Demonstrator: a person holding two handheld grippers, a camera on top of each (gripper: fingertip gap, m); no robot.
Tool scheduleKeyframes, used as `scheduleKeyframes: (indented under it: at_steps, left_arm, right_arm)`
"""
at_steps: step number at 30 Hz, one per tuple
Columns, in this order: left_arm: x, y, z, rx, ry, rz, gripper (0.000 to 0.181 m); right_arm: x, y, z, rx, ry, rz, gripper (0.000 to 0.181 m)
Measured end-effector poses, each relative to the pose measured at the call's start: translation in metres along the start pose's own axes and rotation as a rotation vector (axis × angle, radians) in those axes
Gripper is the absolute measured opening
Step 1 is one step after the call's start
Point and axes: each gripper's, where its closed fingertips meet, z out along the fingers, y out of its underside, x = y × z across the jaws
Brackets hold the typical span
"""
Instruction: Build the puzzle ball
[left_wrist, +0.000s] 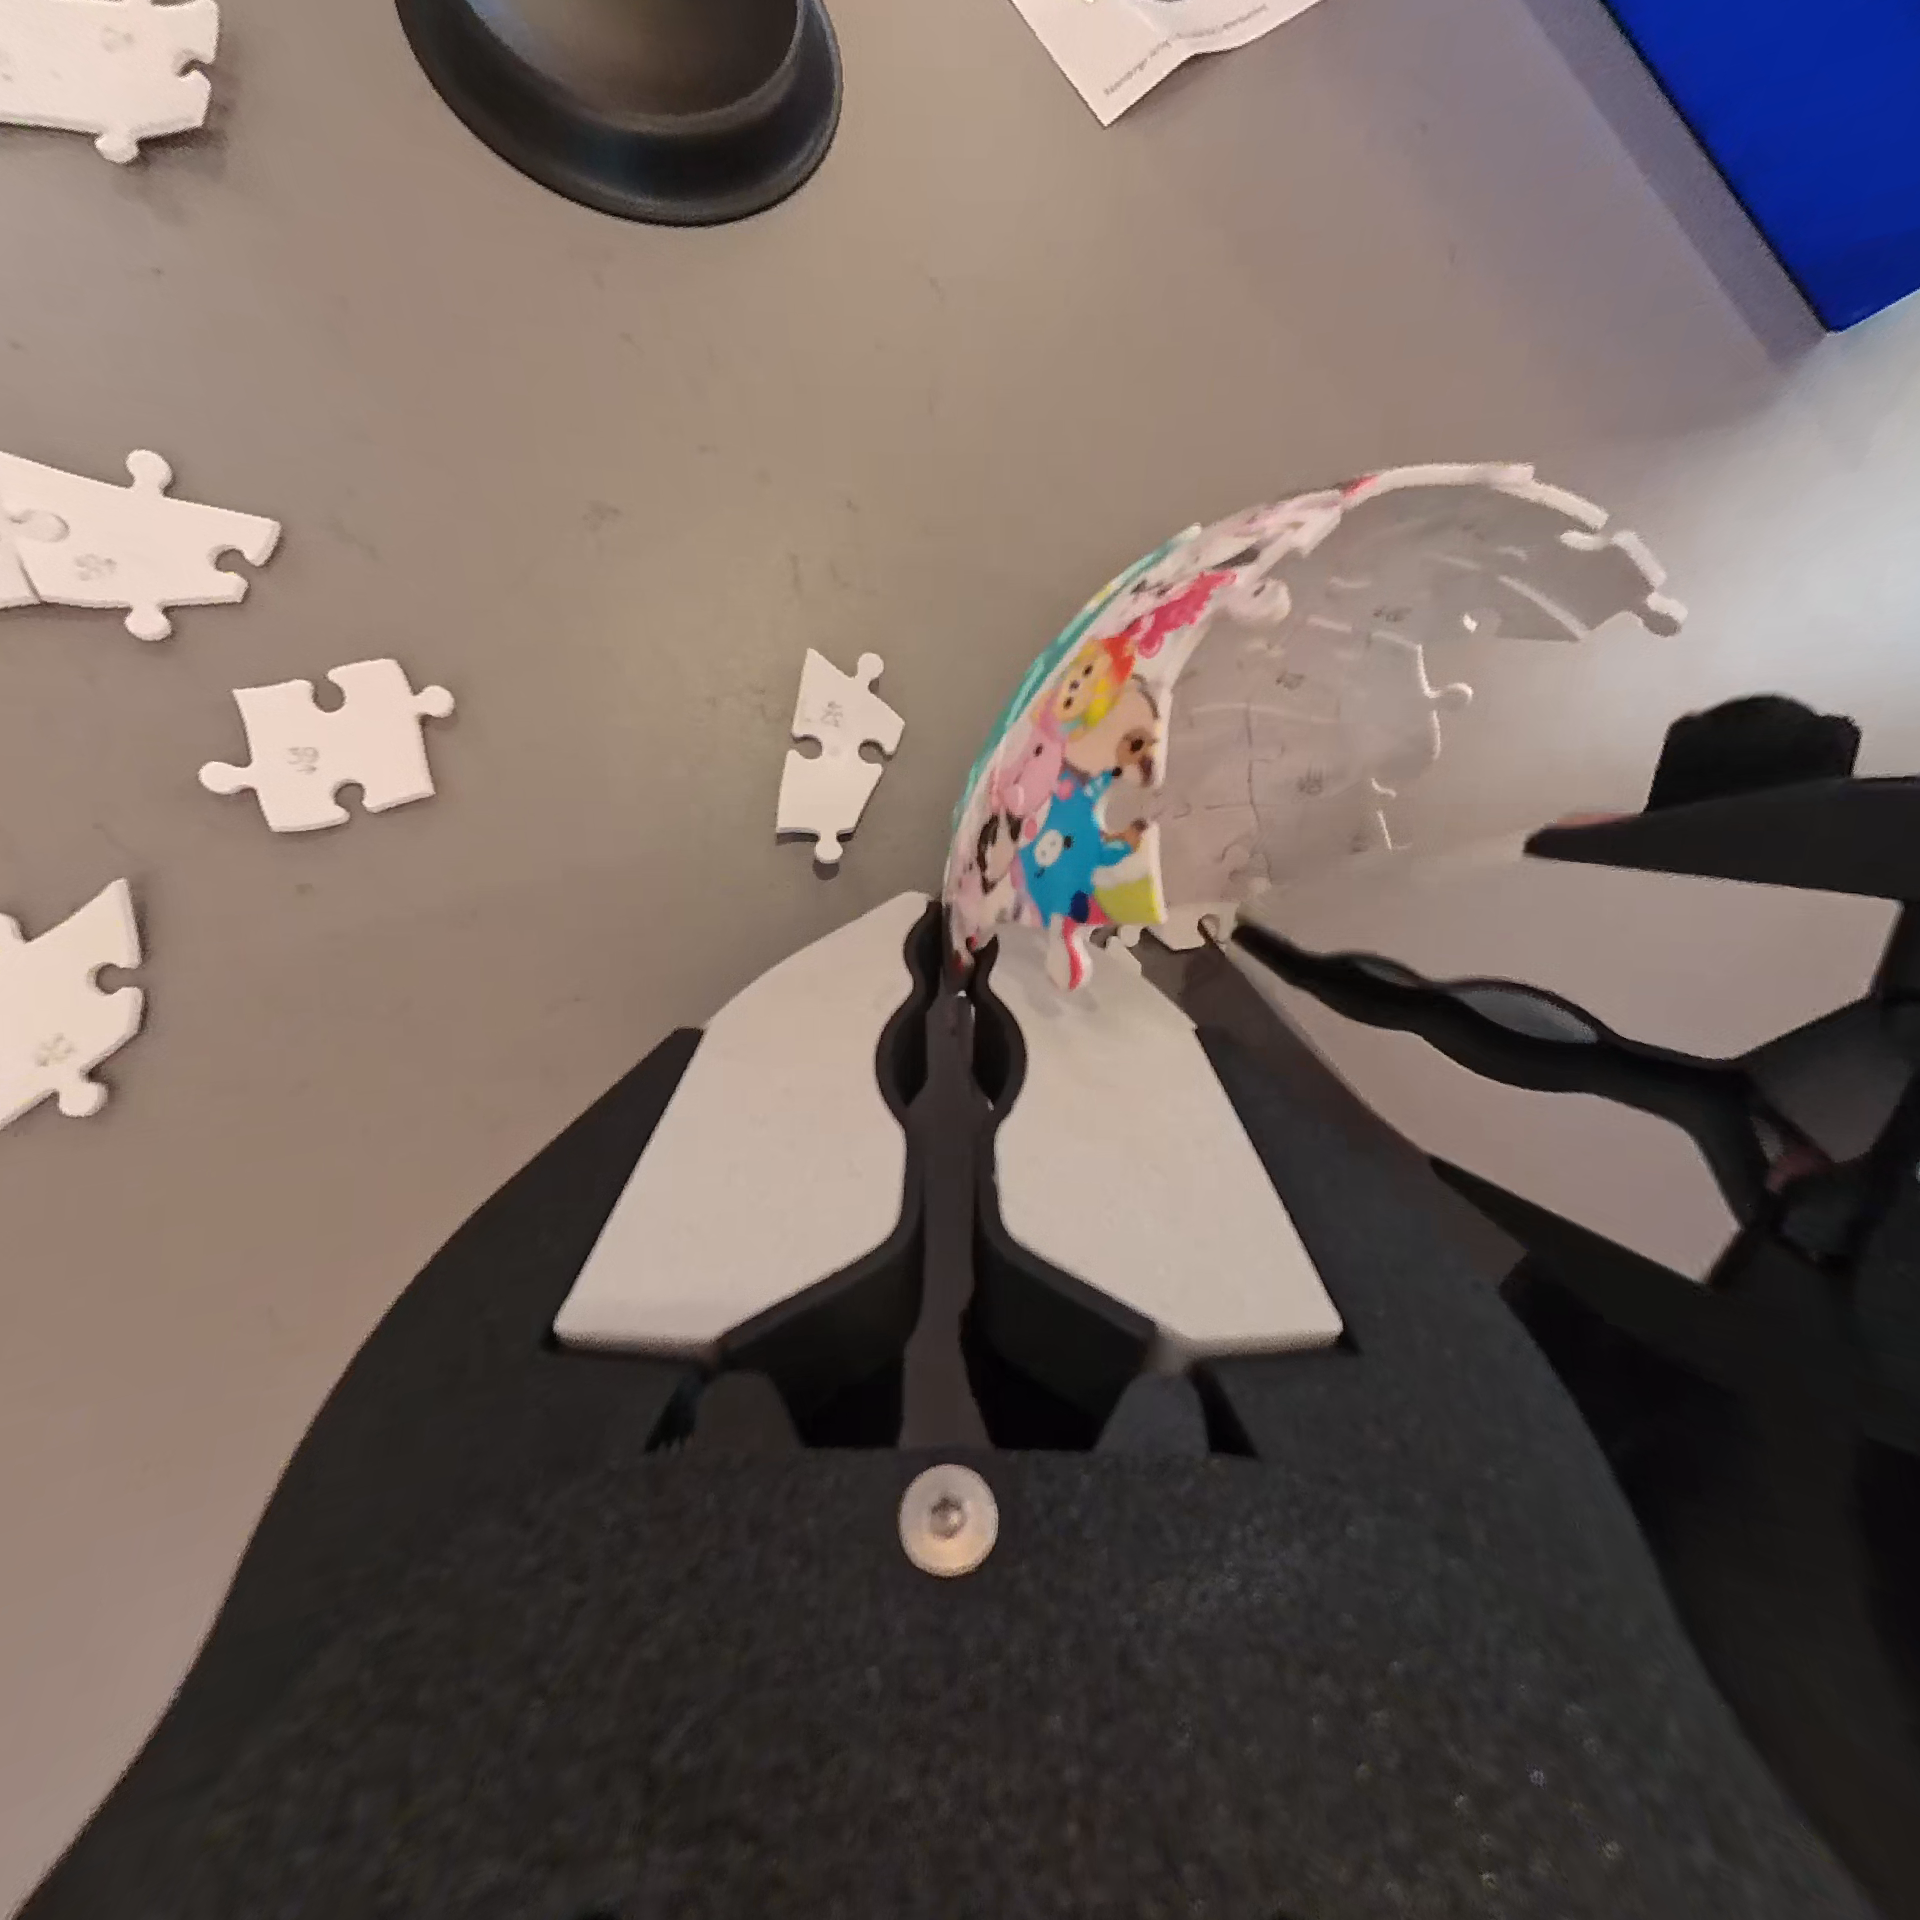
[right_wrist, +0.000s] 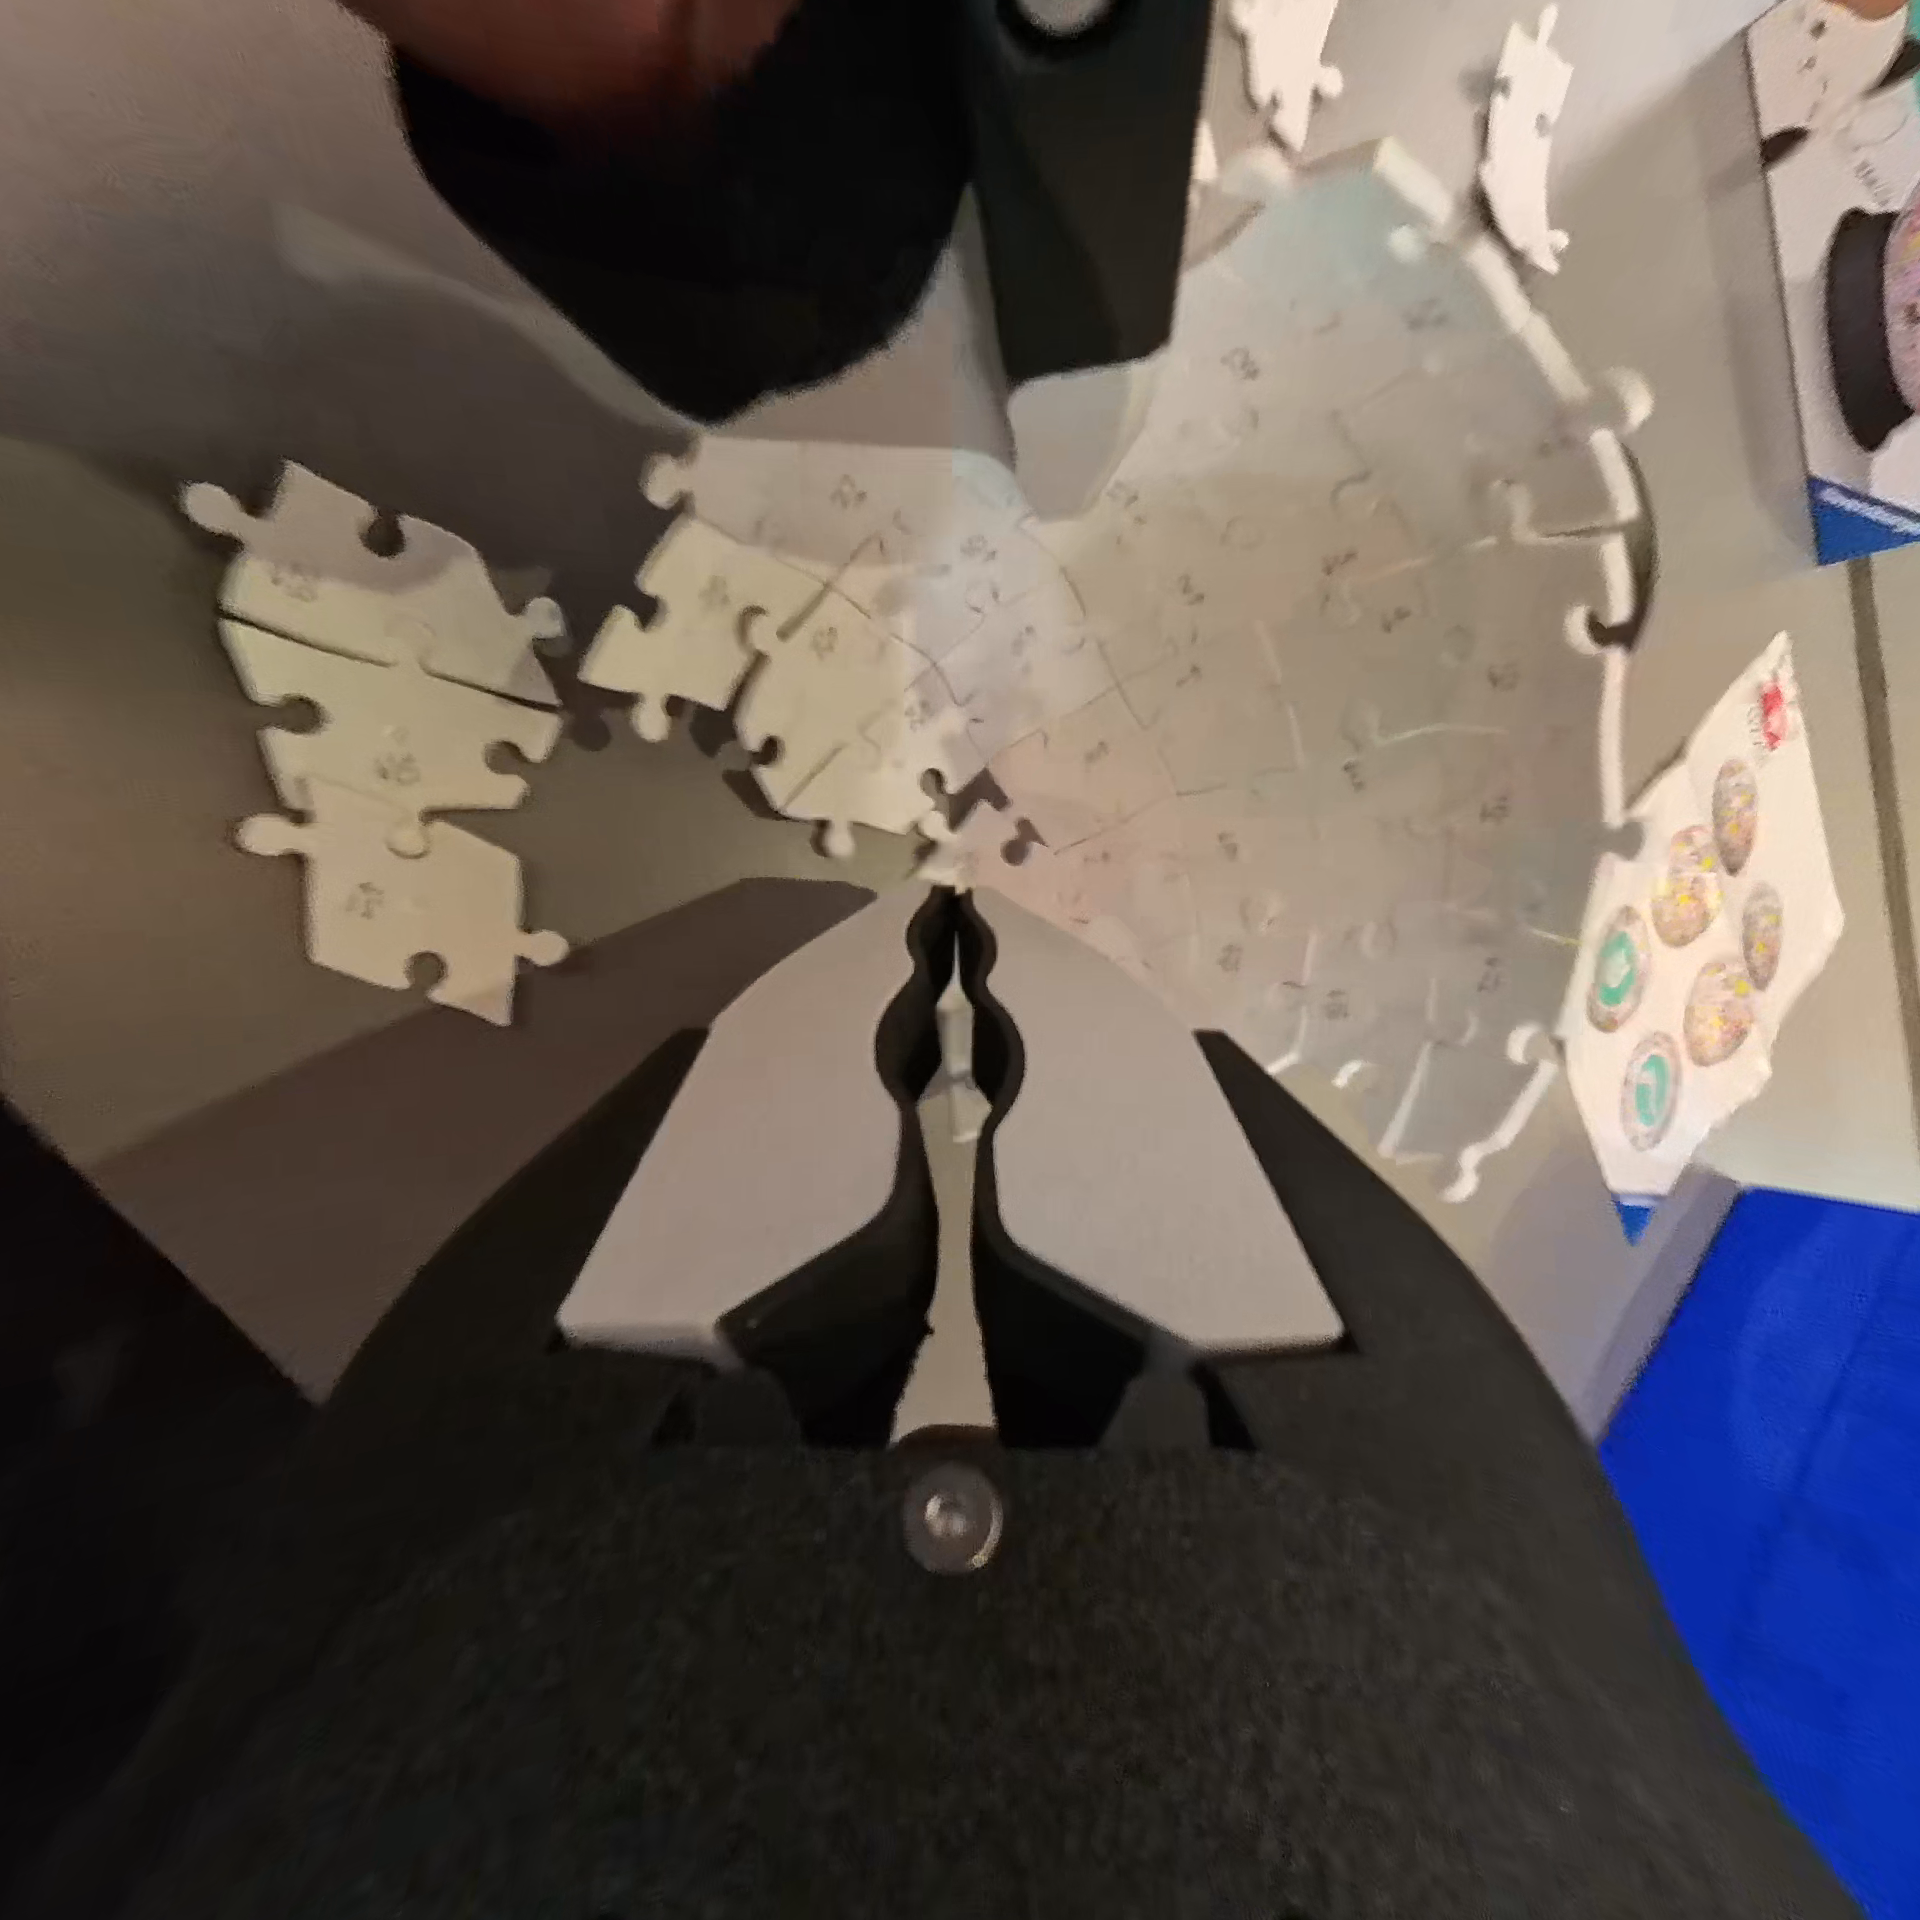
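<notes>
Both claws, left gripper (left_wrist: 958, 961) and right gripper (right_wrist: 951, 914), are clamped on the half-built puzzle ball (left_wrist: 1299, 717) rim; the shell looks light and fragile, so grip only edges.

black textured claw (left_wrist: 961, 961) bodies, pale grey fingers (left_wrist: 769, 1122), silver screw (left_wrist: 948, 1519).

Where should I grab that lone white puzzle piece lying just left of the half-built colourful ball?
Probably take the white puzzle piece from above, jaws closing across its narrow middle on the two long edges. It lies flat on the grey table, apart from the ball shell, and its knobs sit at the ends.
</notes>
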Motion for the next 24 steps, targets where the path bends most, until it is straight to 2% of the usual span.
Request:
scheduleKeyframes:
  at_steps: [1, 3, 5, 9, 17, 24]
  left_arm:
    - [0.000, 0.000, 0.000, 0.000, -0.001, 0.001, 0.003]
    - [0.000, 0.000, 0.000, 0.000, -0.003, 0.003, 0.003]
    - [0.000, 0.000, 0.000, 0.001, -0.004, 0.005, 0.003]
    - [0.001, 0.000, 0.000, 0.002, -0.005, 0.010, 0.003]
    - [0.001, 0.000, 0.001, 0.000, 0.006, 0.005, 0.003]
    - [0.001, 0.000, 0.001, 0.003, 0.002, 0.006, 0.003]
  right_arm:
    - [0.004, 0.005, 0.002, -0.039, 0.022, -0.008, 0.006]
    - [0.001, 0.012, 0.007, -0.095, -0.003, 0.002, 0.035]
    - [0.000, 0.012, 0.008, -0.101, -0.018, 0.042, 0.032]
    - [0.003, 0.012, 0.009, -0.130, -0.028, 0.092, 0.040]
    - [0.009, 0.015, 0.014, -0.147, -0.045, 0.129, 0.026]
    - [0.009, 0.015, 0.014, -0.149, -0.063, 0.118, 0.025]
